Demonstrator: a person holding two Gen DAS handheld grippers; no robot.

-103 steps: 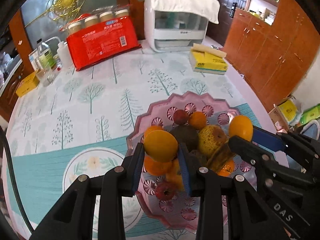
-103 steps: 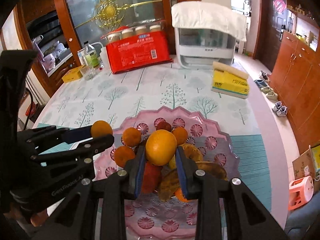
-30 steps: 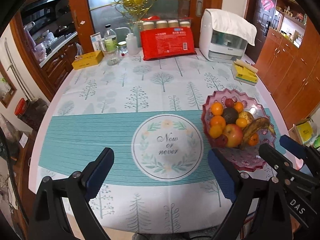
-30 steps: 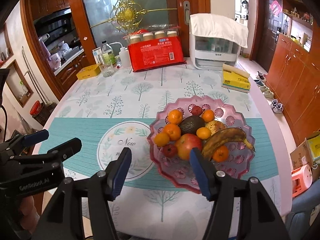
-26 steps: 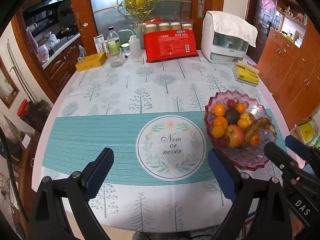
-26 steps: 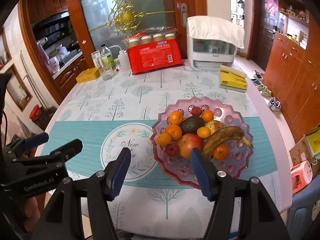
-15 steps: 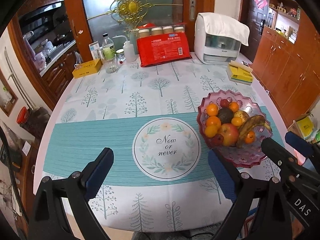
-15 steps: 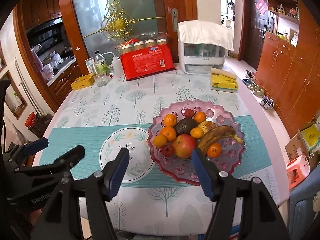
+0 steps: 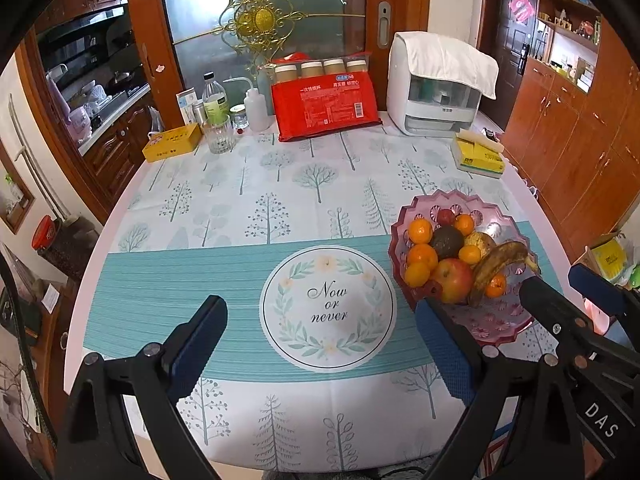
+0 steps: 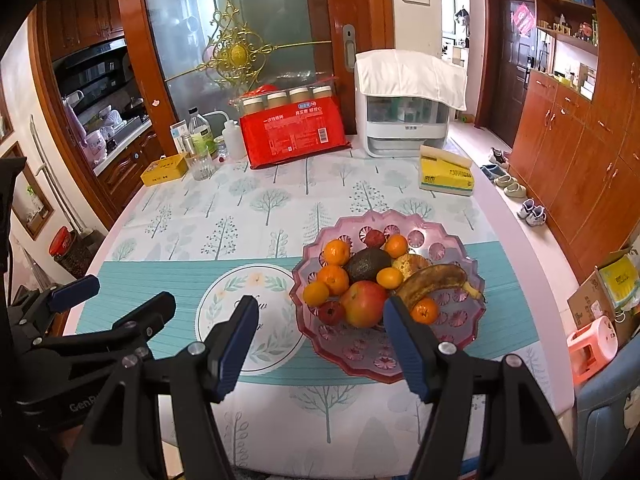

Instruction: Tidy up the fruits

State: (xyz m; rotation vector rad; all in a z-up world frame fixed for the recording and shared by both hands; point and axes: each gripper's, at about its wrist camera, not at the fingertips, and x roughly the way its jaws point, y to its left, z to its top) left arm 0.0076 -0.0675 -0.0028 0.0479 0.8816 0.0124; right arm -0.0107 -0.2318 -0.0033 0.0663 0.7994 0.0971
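Observation:
A pink scalloped fruit plate (image 10: 448, 256) stands on the right half of the table, also in the left wrist view (image 9: 500, 320). It holds several oranges, an avocado (image 10: 367, 264), a red apple (image 10: 365, 303), a brown banana (image 10: 434, 279) and small red fruits. My left gripper (image 9: 320, 344) is open and empty, held back above the table's near edge. My right gripper (image 10: 318, 340) is open and empty, in front of the plate and apart from it. Each gripper shows in the other's view.
At the back stand a red package with jars (image 10: 296, 132), a white appliance under a cloth (image 10: 408, 108), a yellow tissue pack (image 10: 446, 176), bottles and a glass (image 10: 202, 144) and a yellow box (image 10: 164, 172). A round "Now or never" print (image 9: 328, 308) marks the cloth's middle.
Earlier both grippers were shut on oranges over the plate; now both are open, empty and pulled back. Over the last second both have drifted slightly farther back and up.

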